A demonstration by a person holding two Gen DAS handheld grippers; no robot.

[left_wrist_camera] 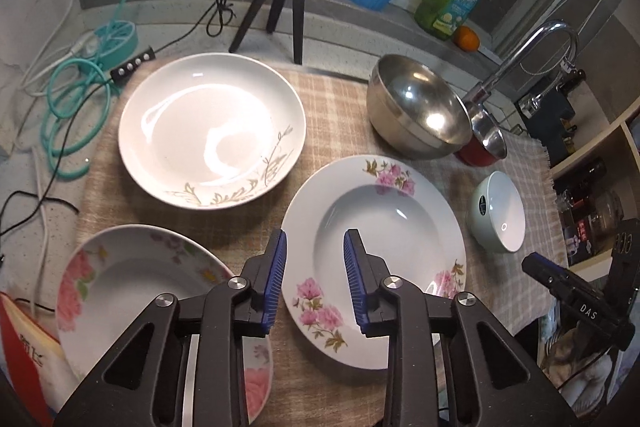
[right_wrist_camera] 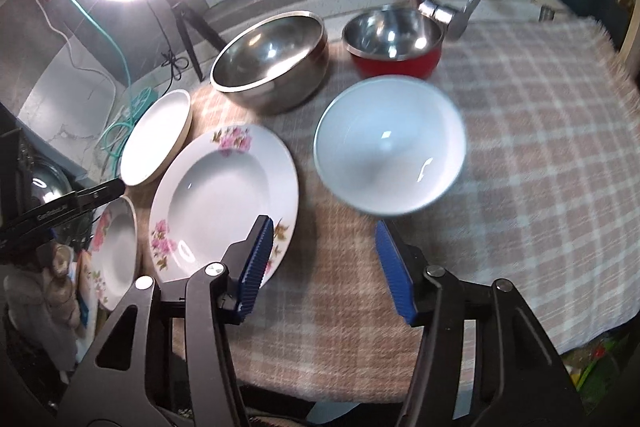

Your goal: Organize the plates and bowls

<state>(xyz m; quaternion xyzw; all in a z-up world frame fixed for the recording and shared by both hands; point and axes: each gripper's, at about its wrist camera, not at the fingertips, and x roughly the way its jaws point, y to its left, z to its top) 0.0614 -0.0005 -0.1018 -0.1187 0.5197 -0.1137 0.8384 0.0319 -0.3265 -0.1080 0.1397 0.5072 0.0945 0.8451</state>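
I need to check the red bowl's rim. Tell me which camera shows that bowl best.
The right wrist view: the red bowl shows its steel inside and red wall, only the faucet crossing its rim. In the left wrist view the red bowl is mostly hidden behind the steel bowl.

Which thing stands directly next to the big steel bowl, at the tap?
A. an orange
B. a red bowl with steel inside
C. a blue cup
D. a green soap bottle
B: the red bowl sits beside the steel bowl on the cloth, under the tap.
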